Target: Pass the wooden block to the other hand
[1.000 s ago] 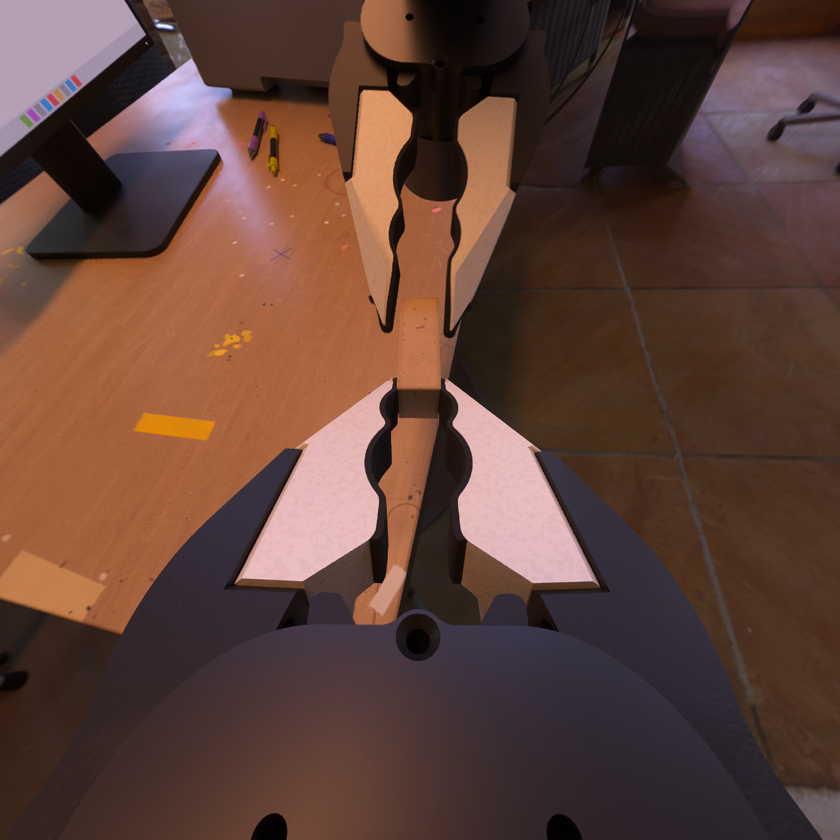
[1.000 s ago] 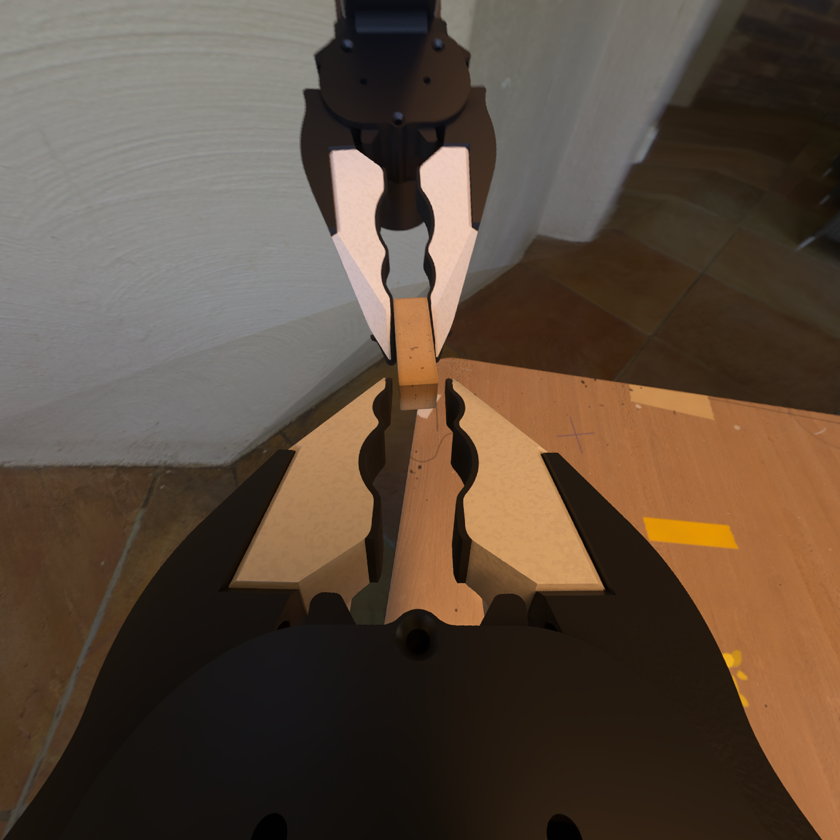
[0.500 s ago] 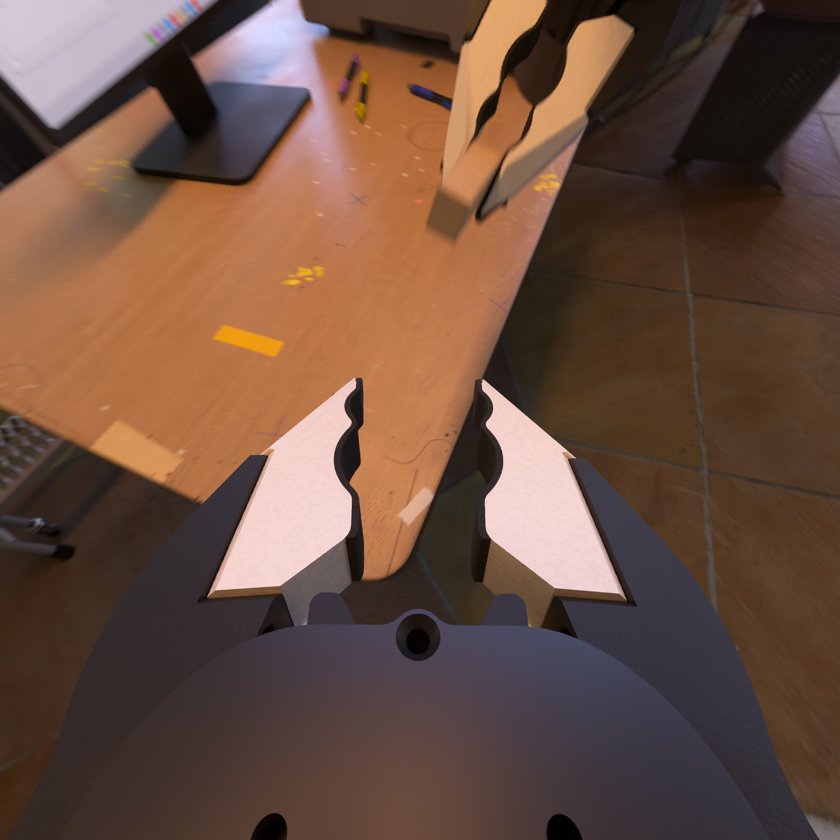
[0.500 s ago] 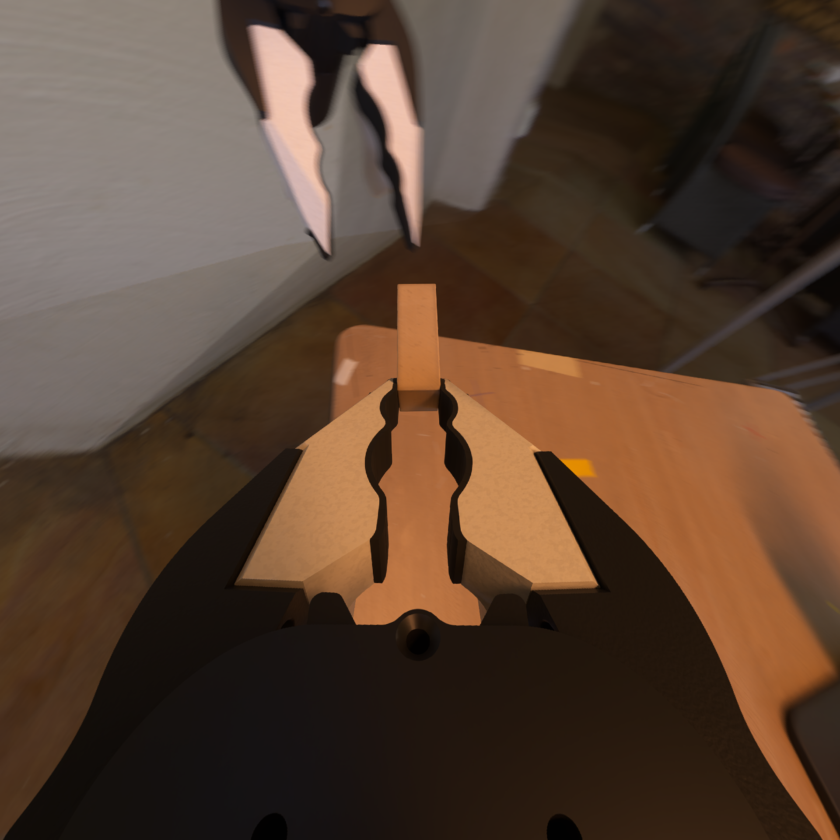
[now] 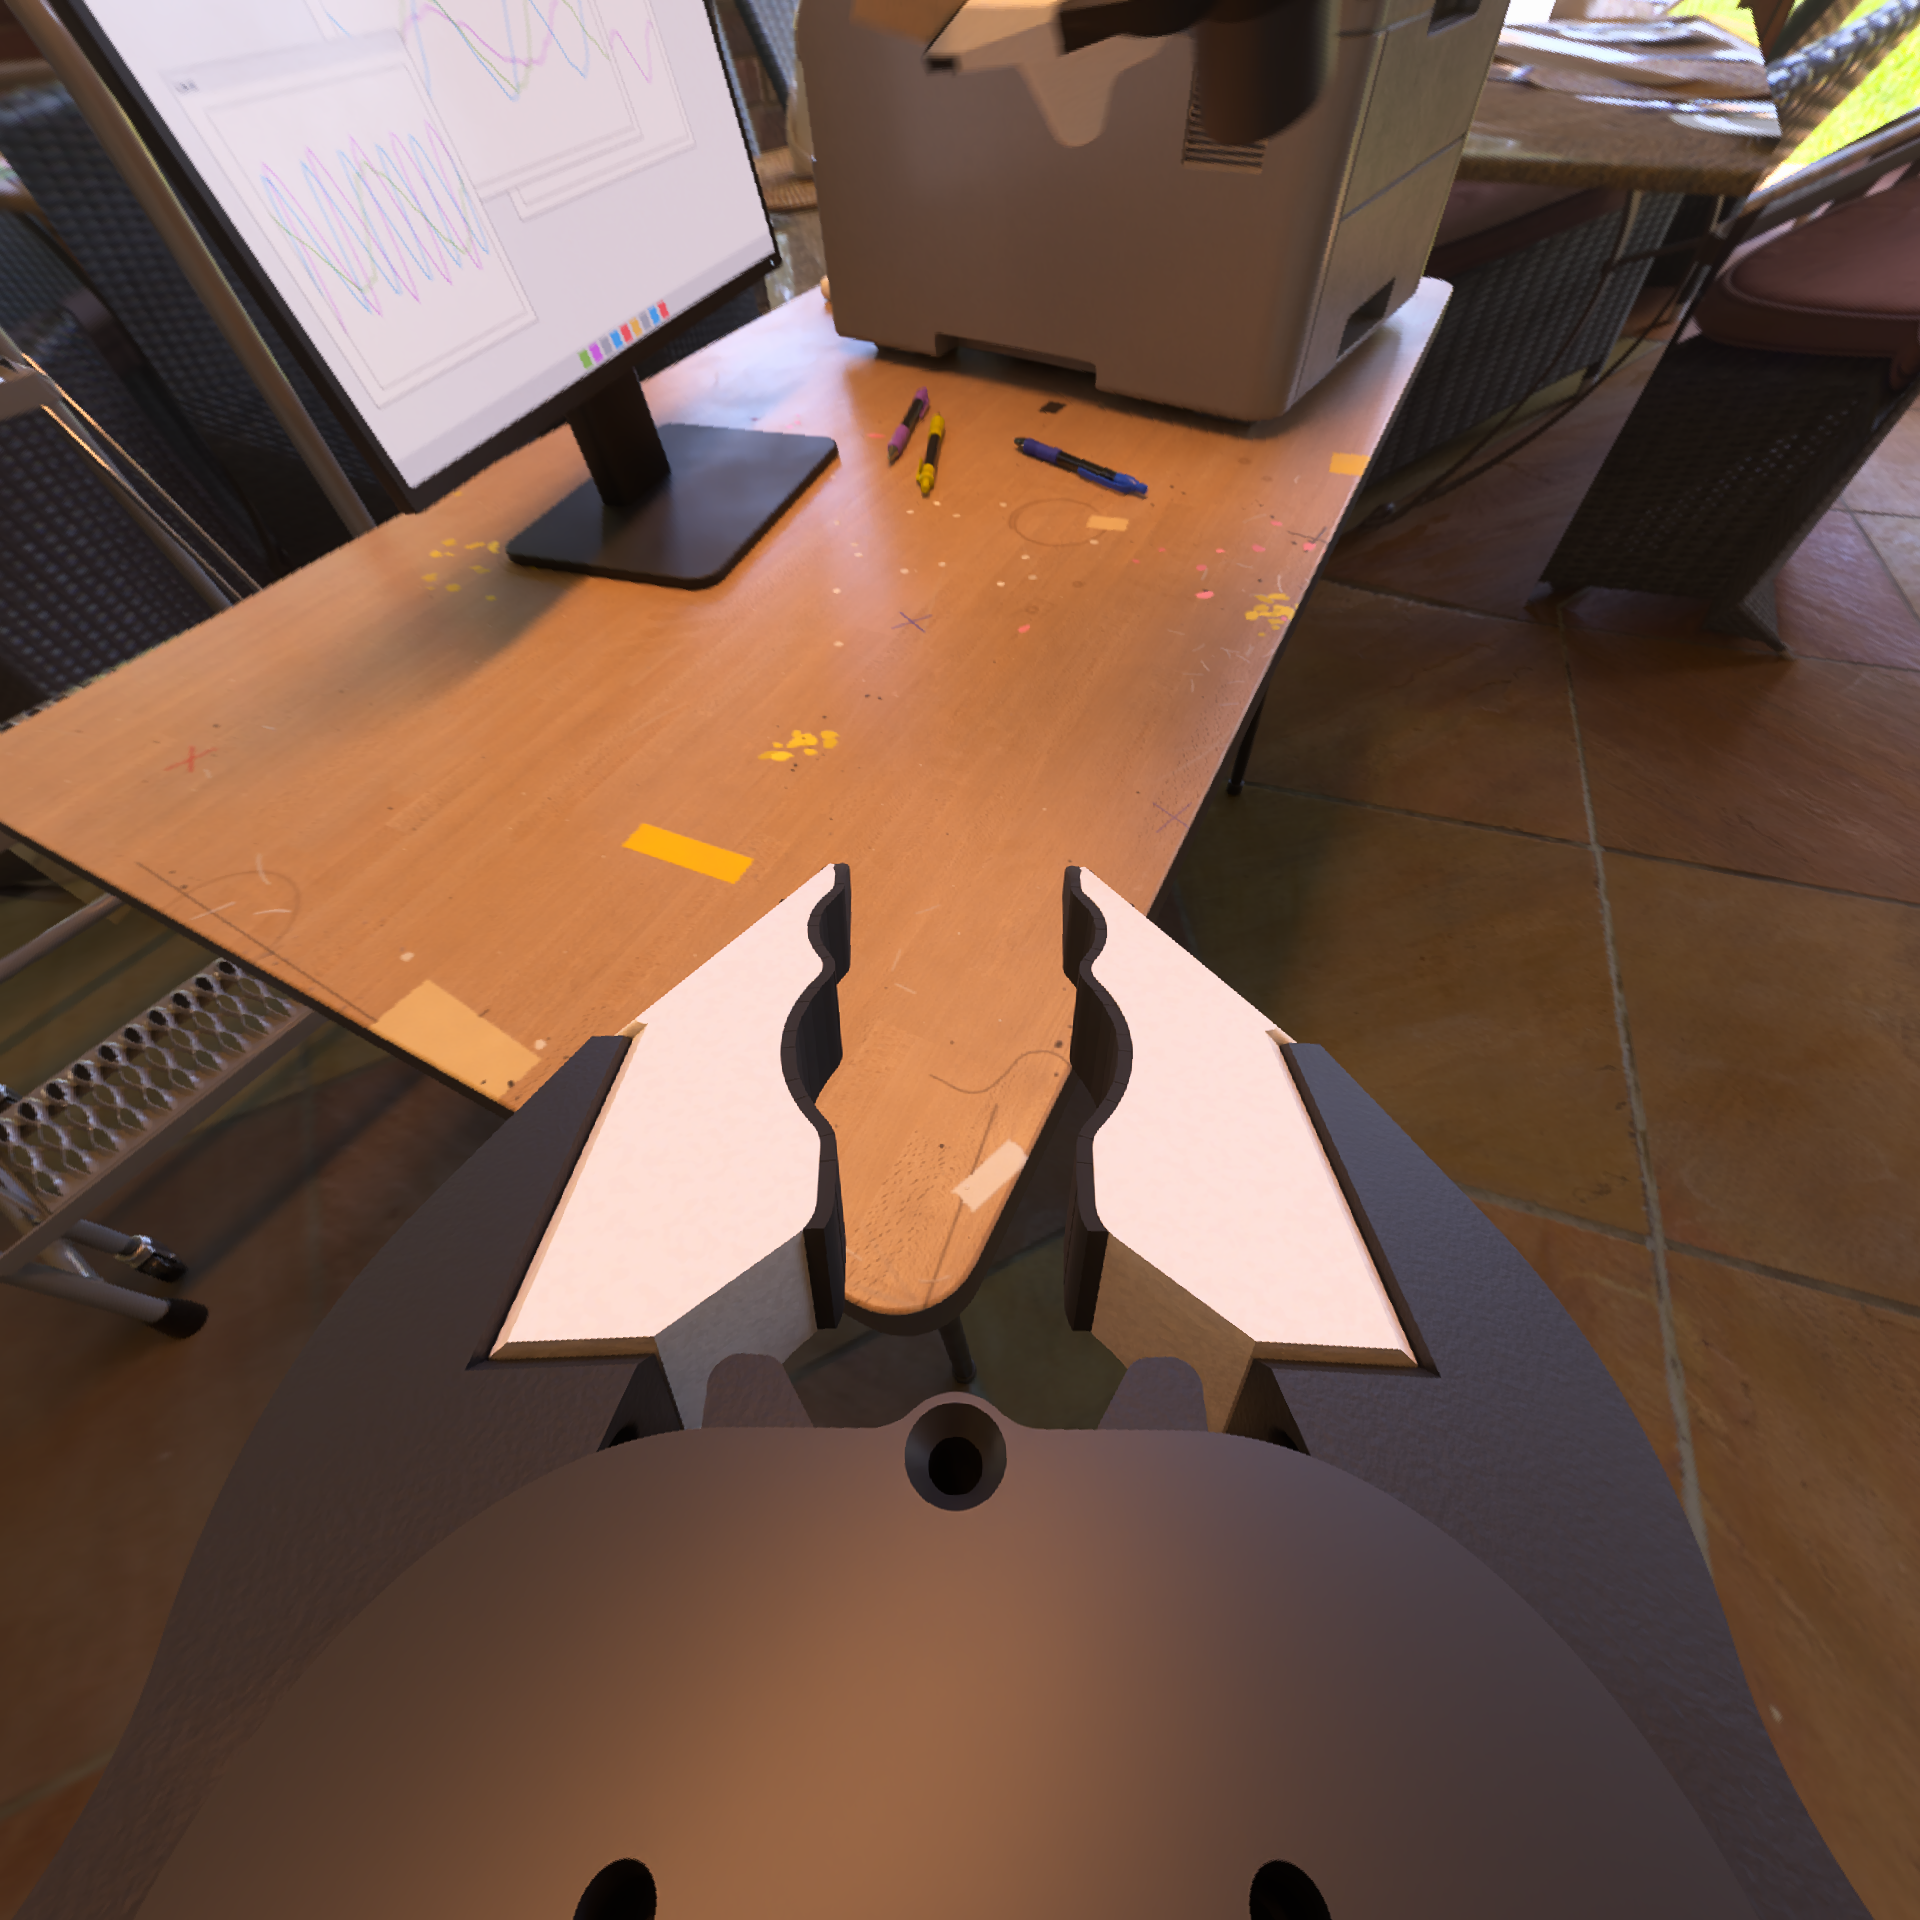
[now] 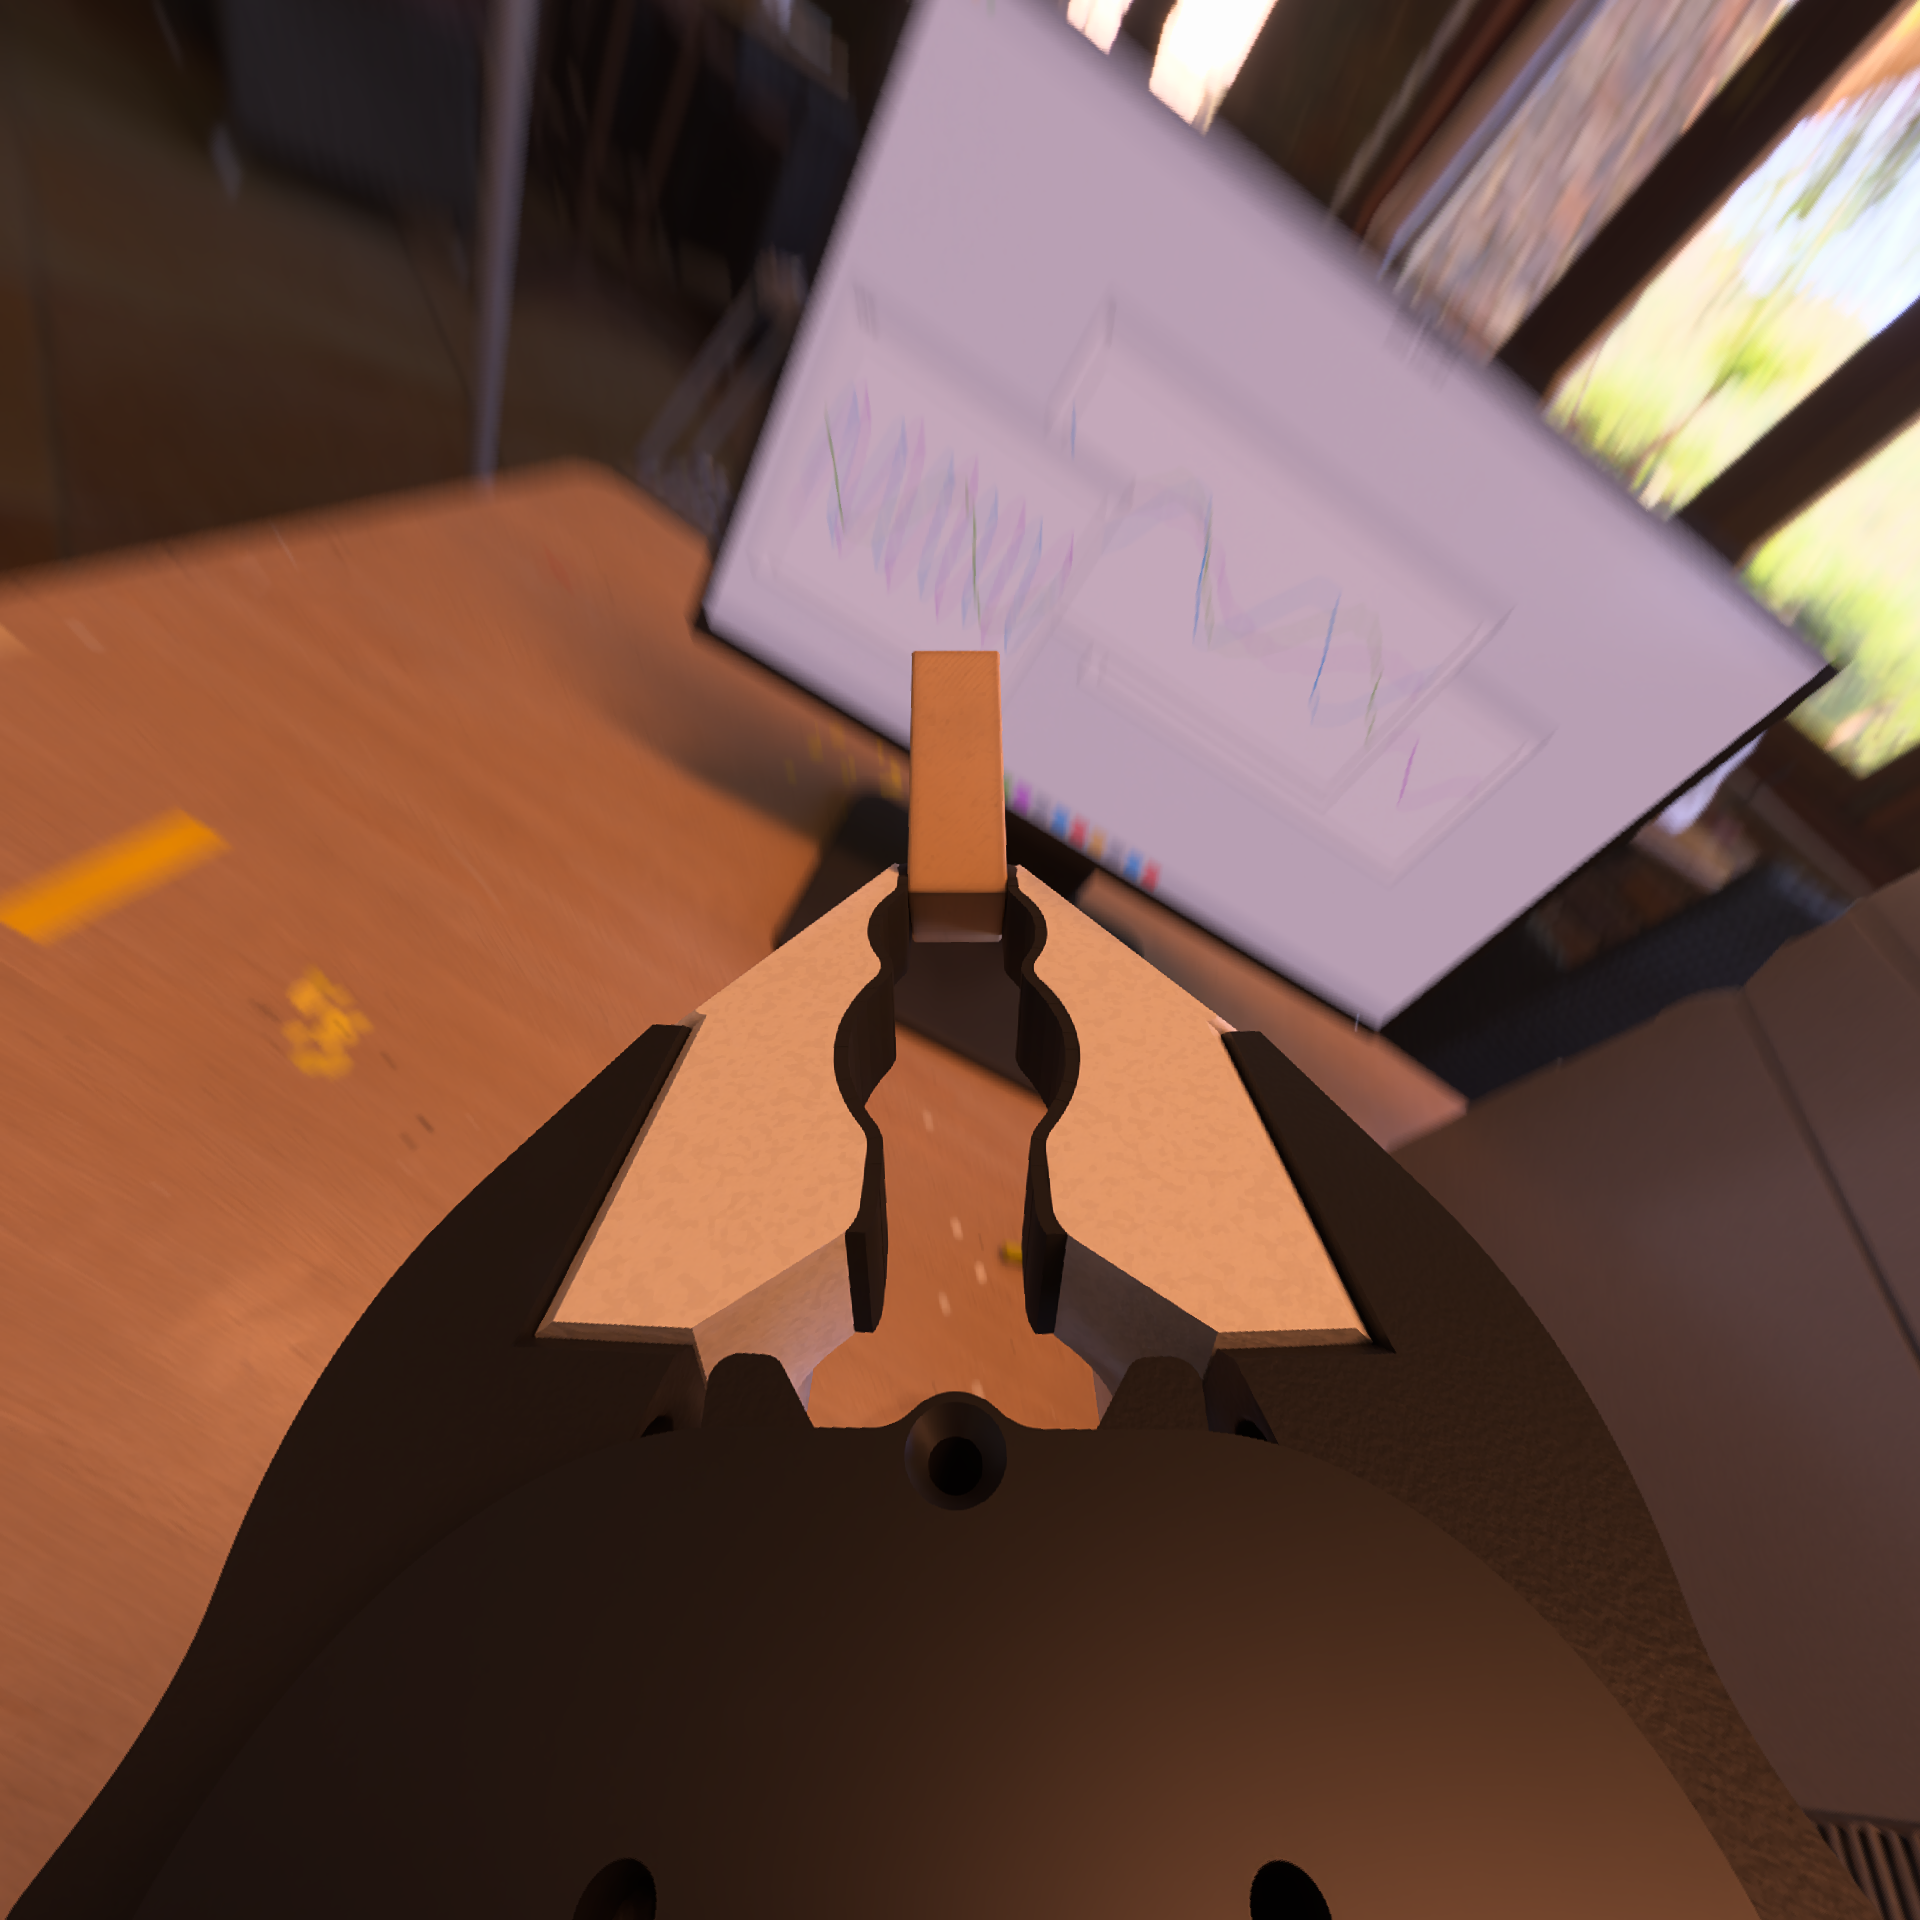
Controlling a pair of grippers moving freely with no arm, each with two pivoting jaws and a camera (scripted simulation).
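left gripper (image 5: 956, 894) — fingers spread wide, nothing held | right gripper (image 6: 956, 883) — wooden block (image 6: 956, 774) pinched at fingertips | monitor (image 6: 1195, 582) faced beyond block, blurred

Wooden table (image 5: 582, 717) carries a monitor (image 5: 675, 509), printer (image 5: 1122, 260) and three pens (image 5: 1081, 467).

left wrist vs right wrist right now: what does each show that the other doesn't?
Left wrist only: the open, empty left claw, three pens and the grey printer's front.

Right wrist only: the wooden block pinched at the right claw's tips, jutting forward.

Both: the wooden table, the lit monitor on its dark stand, and the yellow tape strip. The right wrist view is motion-blurred.
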